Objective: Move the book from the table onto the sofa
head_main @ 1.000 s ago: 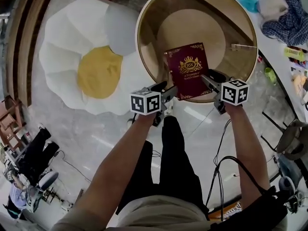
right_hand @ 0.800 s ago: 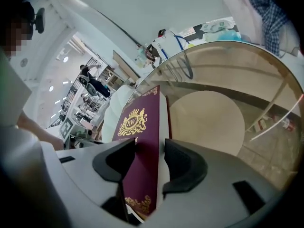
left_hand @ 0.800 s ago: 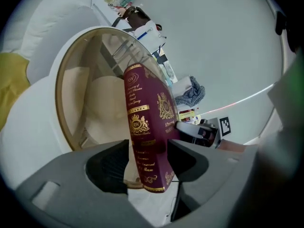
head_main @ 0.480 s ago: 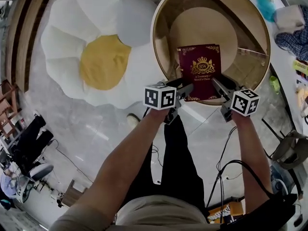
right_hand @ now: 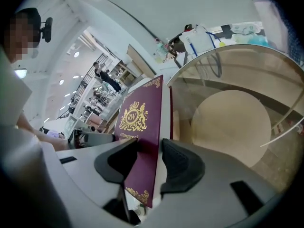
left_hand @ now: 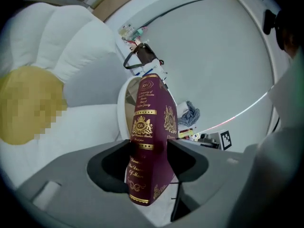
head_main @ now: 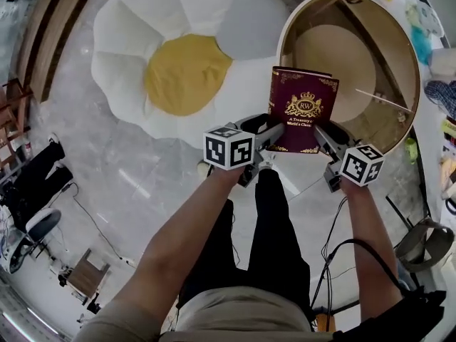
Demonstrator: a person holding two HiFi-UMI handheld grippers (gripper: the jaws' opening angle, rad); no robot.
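A maroon book (head_main: 303, 109) with a gold crest hangs in the air over the near-left rim of the round glass-topped table (head_main: 283, 34). My left gripper (head_main: 274, 130) is shut on its lower left corner, at the spine (left_hand: 149, 141). My right gripper (head_main: 320, 132) grips the lower right edge; its jaws are closing, with the book's cover (right_hand: 137, 122) pressed between the pads. The sofa (head_main: 128, 34) is a white flower-shaped cushion with a yellow centre (head_main: 185, 73), just left of the book.
The table holds a round wooden lower shelf (head_main: 335, 55). Clothes and small clutter (head_main: 442, 91) lie along the right edge. Cables (head_main: 335, 248) trail on the grey floor by the person's legs. A wooden rack (head_main: 14, 112) and dark chairs stand at the left.
The book was lying on the table with both grippers at its near edge. It has been raised off the glass, tipped up, and carried left toward the sofa.
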